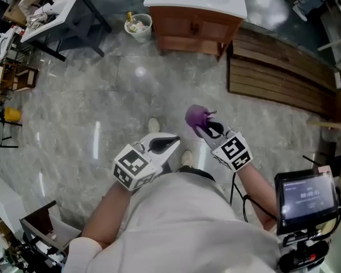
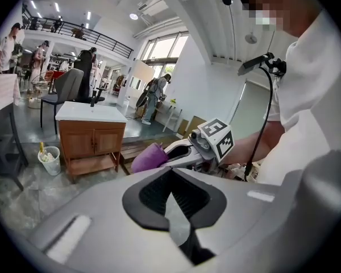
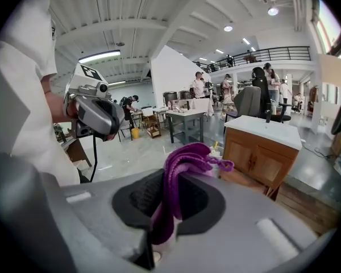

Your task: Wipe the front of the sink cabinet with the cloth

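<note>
The purple cloth (image 3: 179, 169) sits pinched between the jaws of the right gripper (image 1: 207, 128), held out in front of the person's body and well apart from the sink cabinet (image 1: 196, 30), which stands across the stone floor (image 1: 102, 95). It is gathered into a folded bunch, probably so that a thick pad sticks out past the jaw tips for wiping. Its long axis runs along the jaws, and its free end points forward toward the cabinet's wooden doors. The left gripper (image 1: 162, 145) hangs beside it, jaws pressed together on nothing, apparently just kept clear.
</note>
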